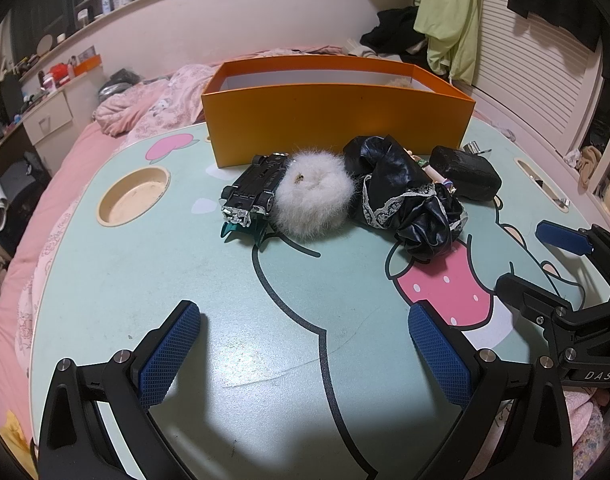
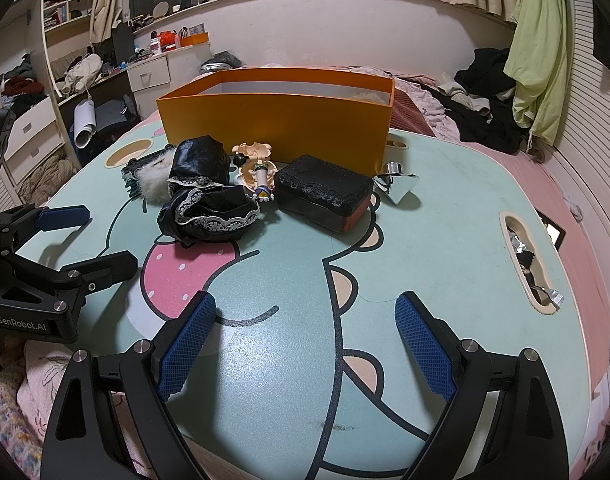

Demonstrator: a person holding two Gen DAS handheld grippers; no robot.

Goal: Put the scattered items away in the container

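1. Left gripper (image 1: 305,354): spread wide, blue pads empty, poised above the bare near part of the lap table (image 1: 233,300), well short of the clutter. Probably kept back to leave an open run at whichever item gets chosen first.
2. Right gripper (image 2: 305,344): likewise spread wide and holding nothing, aimed down at the tabletop in front of the pile, beside its partner and clear of it.
3. Orange box (image 1: 337,120): standing open-topped at the far edge of the table, directly behind the items. Handy there, since each piece needs only a short lift over the front wall. Something pale already just visible inside at the far right corner; nature unclear.
4. Scattered items, all still outside the container, bunched close against its front wall:
   - black toy car (image 1: 251,190), upside down, wheels up, touching the white fluffy scrunchie (image 1: 311,200);
   - a teal claw clip (image 1: 241,230) peeking out under the car;
   - black lace-trimmed scrunchie (image 1: 405,196), crumpled, just beside the fluff;
   - small figurine (image 2: 259,172) wedged between the black fabric and the black case (image 2: 325,196);
   - chrome spinning top (image 2: 399,184), tipped on its side, at the right end.
5. Judged stage: the very start, nothing gripped, pile mostly untouched.
6. Likely snag: soft pieces overlapping hard ones, so one pinch may drag a neighbour along.
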